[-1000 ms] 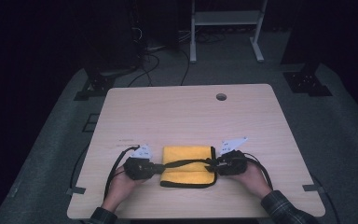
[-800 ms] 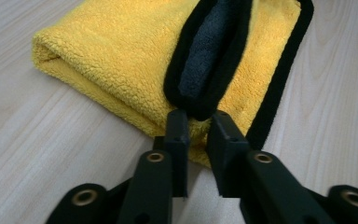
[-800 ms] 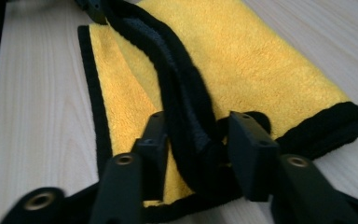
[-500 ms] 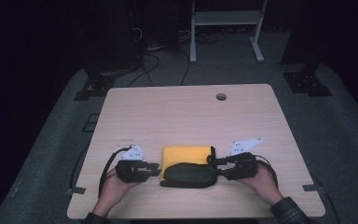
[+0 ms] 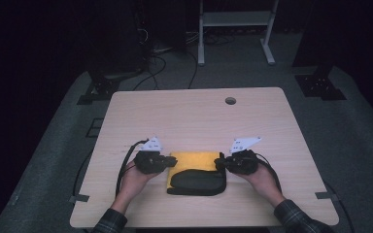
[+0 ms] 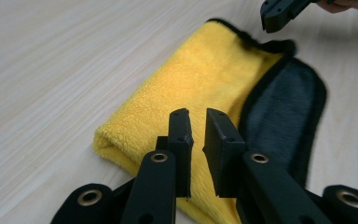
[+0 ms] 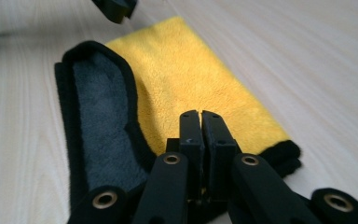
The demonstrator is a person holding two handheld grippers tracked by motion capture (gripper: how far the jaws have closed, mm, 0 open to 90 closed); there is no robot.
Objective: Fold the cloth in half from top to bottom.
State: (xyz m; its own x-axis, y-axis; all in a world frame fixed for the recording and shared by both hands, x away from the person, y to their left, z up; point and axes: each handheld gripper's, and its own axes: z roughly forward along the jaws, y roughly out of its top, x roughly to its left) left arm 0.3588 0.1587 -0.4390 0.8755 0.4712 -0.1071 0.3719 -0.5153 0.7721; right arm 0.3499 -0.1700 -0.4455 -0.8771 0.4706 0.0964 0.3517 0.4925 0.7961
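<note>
A folded yellow towel (image 5: 194, 159) with a black hem lies near the table's front edge. Its grey side (image 5: 196, 179) is turned over along the front. My left gripper (image 5: 172, 162) sits at the towel's left end and my right gripper (image 5: 219, 164) at its right end. The left gripper view has the left gripper (image 6: 196, 114) just over the yellow pile (image 6: 205, 74). Its jaws have just been closing and stand almost together with nothing between them. In the right gripper view the right gripper (image 7: 199, 114) has also just closed, pads touching, above the towel (image 7: 191, 74) with nothing held.
The wooden table (image 5: 199, 116) has a round cable hole (image 5: 230, 100) at the back right. Beyond it stand a white metal frame (image 5: 233, 19) and cables (image 5: 160, 58) on a dark floor. Each gripper view catches the other gripper's tip at its top edge.
The grey flap, stretched between the grippers a second ago, now lies folded over the towel's front. Both grippers drew outward, then came back to the towel's ends with jaws together.
</note>
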